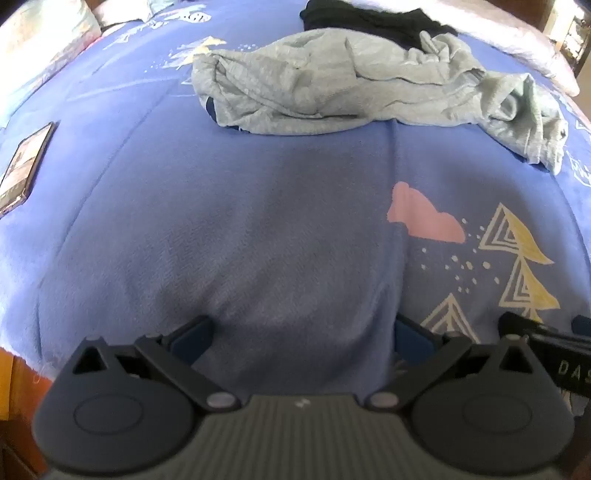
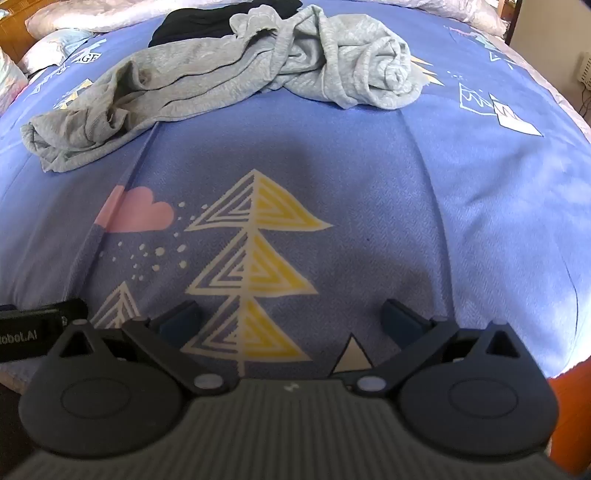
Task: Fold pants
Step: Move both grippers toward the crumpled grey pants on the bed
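Observation:
Grey pants (image 1: 332, 88) lie crumpled in a loose heap across the far part of the blue bedspread (image 1: 258, 221). They also show in the right wrist view (image 2: 229, 74), bunched up at the right end. My left gripper (image 1: 301, 338) is open and empty, low over the near part of the bed, well short of the pants. My right gripper (image 2: 291, 321) is open and empty, over the printed tree pattern, also well short of the pants. The right gripper's body shows at the left view's right edge (image 1: 554, 354).
A black garment (image 1: 369, 18) lies behind the grey pants, also in the right wrist view (image 2: 207, 18). A phone (image 1: 26, 166) lies at the bed's left side. Pillows (image 2: 74, 22) sit at the far end. The bed's near edge drops off at the lower corners.

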Demonstrator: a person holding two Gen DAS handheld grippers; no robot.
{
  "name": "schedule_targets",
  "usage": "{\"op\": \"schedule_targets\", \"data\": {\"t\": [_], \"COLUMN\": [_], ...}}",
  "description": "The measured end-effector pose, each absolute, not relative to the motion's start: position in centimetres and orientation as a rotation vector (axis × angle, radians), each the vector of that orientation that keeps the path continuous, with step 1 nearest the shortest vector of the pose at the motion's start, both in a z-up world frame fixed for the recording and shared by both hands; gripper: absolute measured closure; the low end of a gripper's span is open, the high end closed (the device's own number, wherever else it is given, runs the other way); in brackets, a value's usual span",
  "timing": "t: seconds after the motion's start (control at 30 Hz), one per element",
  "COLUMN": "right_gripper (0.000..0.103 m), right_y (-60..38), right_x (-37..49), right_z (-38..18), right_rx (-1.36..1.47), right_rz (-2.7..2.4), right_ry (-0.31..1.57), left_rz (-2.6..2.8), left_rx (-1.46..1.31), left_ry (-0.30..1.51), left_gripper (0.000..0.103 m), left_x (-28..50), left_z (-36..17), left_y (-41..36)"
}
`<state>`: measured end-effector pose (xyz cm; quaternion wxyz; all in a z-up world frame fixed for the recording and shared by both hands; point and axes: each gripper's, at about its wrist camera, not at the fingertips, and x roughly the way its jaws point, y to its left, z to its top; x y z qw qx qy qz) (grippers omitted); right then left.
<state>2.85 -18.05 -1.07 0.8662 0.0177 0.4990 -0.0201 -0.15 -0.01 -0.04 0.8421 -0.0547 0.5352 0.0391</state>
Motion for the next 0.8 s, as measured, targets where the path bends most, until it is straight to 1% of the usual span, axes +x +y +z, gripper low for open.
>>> {"op": "schedule_targets", "data": {"t": [0.1, 0.27, 0.3, 0.4, 0.43, 0.53, 0.7, 0.8], "right_gripper": [0.0, 0.0, 0.0, 0.0, 0.0, 0.0, 0.0, 0.0], "right_y": [-18.2, -18.4, -18.5, -18.6, -18.4, -18.4, -18.3, -18.7], "right_x": [2.9, 3.5, 3.1, 3.0, 2.3, 1.7, 0.1, -0.1], "right_z": [-1.1, -0.8, -0.3, 0.3, -0.4, 0.3, 2.5, 3.0], "right_rx": [0.054, 0.06, 0.063, 0.063, 0.069, 0.072, 0.024, 0.034], "right_rz": [-0.051, -0.042, -0.035, -0.011, -0.016, -0.026, -0.078, -0.081], "right_ry": [1.036, 1.052, 1.049, 1.049, 1.028, 0.994, 0.847, 0.826], "left_rz": [0.07, 0.056, 0.061, 0.053, 0.051, 0.055, 0.062, 0.073], "left_rx": [-0.104, -0.057, -0.021, 0.095, 0.115, 0.143, 0.1, 0.088], "left_ry": [1.081, 1.078, 1.046, 0.916, 0.879, 0.829, 0.852, 0.86], "left_gripper": [0.0, 0.0, 0.0, 0.0, 0.0, 0.0, 0.0, 0.0], "left_x": [-1.1, -1.3, -1.5, -2.6, -2.8, -2.9, -2.1, -3.6], "left_z": [0.6, 1.6, 1.5, 3.4, 4.1, 5.4, 5.6, 4.7], "left_y": [0.2, -0.1, -0.6, -1.7, -1.9, -2.3, -1.6, -1.9]}}
